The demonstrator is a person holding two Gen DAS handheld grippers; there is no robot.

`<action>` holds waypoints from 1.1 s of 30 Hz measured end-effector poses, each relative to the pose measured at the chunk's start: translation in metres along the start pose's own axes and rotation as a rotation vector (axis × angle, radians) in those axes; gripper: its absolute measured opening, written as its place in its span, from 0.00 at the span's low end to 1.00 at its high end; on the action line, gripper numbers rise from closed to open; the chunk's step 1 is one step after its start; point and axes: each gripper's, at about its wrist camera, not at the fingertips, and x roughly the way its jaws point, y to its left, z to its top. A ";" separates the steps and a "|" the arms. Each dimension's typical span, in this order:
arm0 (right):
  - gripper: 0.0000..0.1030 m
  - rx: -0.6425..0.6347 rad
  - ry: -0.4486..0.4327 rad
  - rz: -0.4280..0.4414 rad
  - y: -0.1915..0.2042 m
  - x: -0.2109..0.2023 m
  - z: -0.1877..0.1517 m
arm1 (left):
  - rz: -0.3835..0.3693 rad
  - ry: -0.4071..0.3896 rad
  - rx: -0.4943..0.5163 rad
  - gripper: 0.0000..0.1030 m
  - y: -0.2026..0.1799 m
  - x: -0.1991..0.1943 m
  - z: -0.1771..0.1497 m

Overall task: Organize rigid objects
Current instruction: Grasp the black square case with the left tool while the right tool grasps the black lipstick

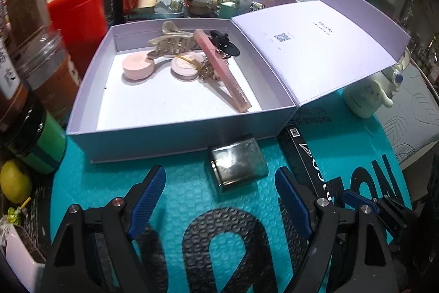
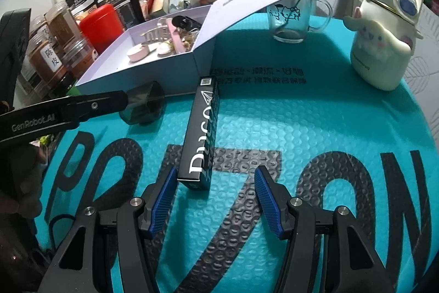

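Note:
An open lavender box (image 1: 175,139) sits on the teal mat (image 1: 192,197); its lid (image 1: 315,51) lies folded open to the right. Inside are a beige hair claw (image 1: 170,43), pink round cases (image 1: 137,67), a pink tube (image 1: 225,73) and a black clip (image 1: 225,43). A shiny metal case (image 1: 237,164) lies on the mat just ahead of my open left gripper (image 1: 221,191). A long black box (image 2: 201,133) lies in front of my open right gripper (image 2: 215,194), its near end between the fingertips. The box also shows in the right wrist view (image 2: 137,78).
Jars (image 1: 41,59), a red tin (image 1: 79,21) and a green jar (image 1: 41,150) crowd the left. A lemon (image 1: 15,183) lies at the left edge. A white character kettle (image 2: 384,43) and a glass mug (image 2: 293,18) stand at the right. Clutter fills the back.

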 end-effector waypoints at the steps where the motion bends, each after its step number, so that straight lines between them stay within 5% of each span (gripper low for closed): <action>1: 0.57 0.004 0.003 0.006 -0.001 0.001 0.000 | -0.003 0.010 0.003 0.80 -0.002 0.004 0.001; 12: 0.56 0.047 -0.005 0.026 -0.011 0.002 0.002 | -0.041 0.091 -0.032 0.80 -0.007 0.040 0.005; 20: 0.35 0.142 -0.041 0.019 -0.035 -0.005 0.001 | 0.010 0.057 -0.024 0.80 -0.011 0.042 0.008; 33: 0.36 0.117 -0.025 0.067 -0.036 0.005 0.013 | -0.013 0.063 0.003 0.80 -0.018 0.047 0.007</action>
